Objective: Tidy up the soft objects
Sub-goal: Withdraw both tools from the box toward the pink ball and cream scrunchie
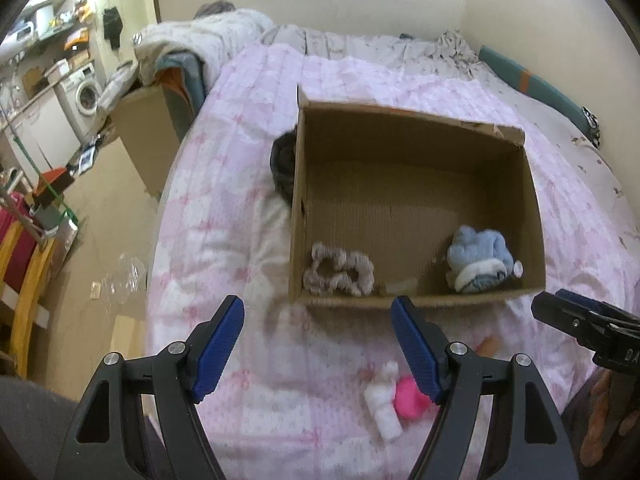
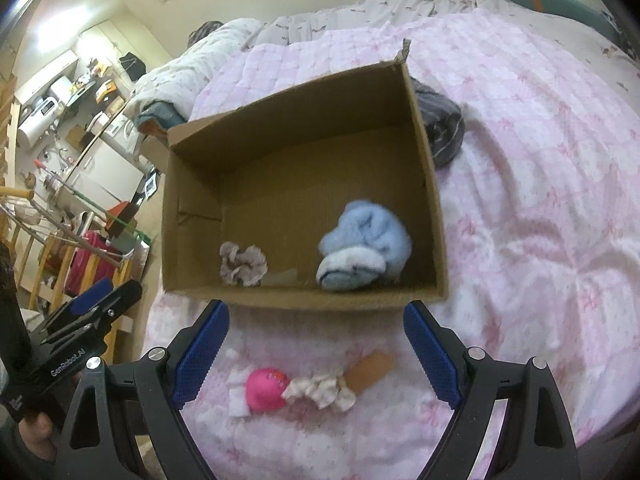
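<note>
- Already in the cardboard box [image 2: 424, 184]: grey scrunchie [image 2: 243, 264], blue fluffy sock [image 2: 362, 248].
- Still out on the bed [image 2: 540, 200]: pink ball [image 2: 266, 390], white scrunchie [image 2: 320, 392].
- Left gripper [image 1: 318, 344] and right gripper [image 2: 316, 348]: both wide open, holding nothing.

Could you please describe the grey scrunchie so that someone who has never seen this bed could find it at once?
On the pink quilt stands an open cardboard box. Inside it, against the near wall, lie two soft things: the grey scrunchie toward the room side and a fluffy blue sock toward the bed side. The scrunchie is the smaller, ruffled ring, dull grey-beige rather than blue.
</note>
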The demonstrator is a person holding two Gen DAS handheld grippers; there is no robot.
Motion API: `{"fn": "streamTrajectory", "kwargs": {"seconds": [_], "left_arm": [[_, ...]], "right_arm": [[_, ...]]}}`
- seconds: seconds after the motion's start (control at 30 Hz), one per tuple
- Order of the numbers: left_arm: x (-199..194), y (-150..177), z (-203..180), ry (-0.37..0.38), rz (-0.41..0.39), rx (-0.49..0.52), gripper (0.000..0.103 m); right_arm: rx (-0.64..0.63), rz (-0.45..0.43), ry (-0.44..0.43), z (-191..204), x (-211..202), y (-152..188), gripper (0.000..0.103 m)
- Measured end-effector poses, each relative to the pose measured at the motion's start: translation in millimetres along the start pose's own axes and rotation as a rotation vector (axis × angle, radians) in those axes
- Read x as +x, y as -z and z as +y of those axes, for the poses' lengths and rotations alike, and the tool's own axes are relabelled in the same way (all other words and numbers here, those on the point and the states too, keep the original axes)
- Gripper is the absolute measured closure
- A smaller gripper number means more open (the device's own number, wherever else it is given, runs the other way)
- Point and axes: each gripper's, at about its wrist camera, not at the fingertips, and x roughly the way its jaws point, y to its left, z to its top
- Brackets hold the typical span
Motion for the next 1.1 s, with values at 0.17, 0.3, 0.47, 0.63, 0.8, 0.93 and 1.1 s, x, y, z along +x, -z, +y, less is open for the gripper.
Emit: {"fn": "streamTrajectory", "kwargs": {"seconds": [0.17, 0.3, 0.47, 0.63, 0.8, 0.93, 1.1], "left_arm": [[-3.4, 11.1, 5.2, -0.002, 0.02, -0.036, 0.029], [-2.2, 15.9, 16.5, -0.013, 0.04, -0.083, 0.029], [9.4, 24.2, 31.3, -0.034, 0.111, -0.141, 0.029], [14.2, 26.0, 36.9, -0.056, 0.121, -0.177, 0.029], [24.2, 28.2, 35.7, -0.095, 0.153, -0.17, 0.029], [32.4, 29.6, 42.0, -0.104, 0.189, -0.202, 0.029], [37.8, 29.9, 48.0, -0.091, 0.209, -0.231, 0.029]], "right_arm": [[-0.043, 0.001, -0.008, 12.6, -6.7, 14.1, 0.008], [-0.056, 0.013, -0.007, 16.8, -7.9, 22.2, 0.009], [-0.057, 0.028, -0.003, 17.8, -8.3, 27.8, 0.009], [-0.035, 0.036, -0.025, 17.0, -8.1, 29.8, 0.009], [0.003, 0.082, -0.044, 12.3, 3.4, 30.1, 0.009], [0.038, 0.118, -0.059, 8.9, 12.8, 31.5, 0.009], [0.082, 0.215, -0.131, 8.6, 33.5, 36.1, 0.009]]}}
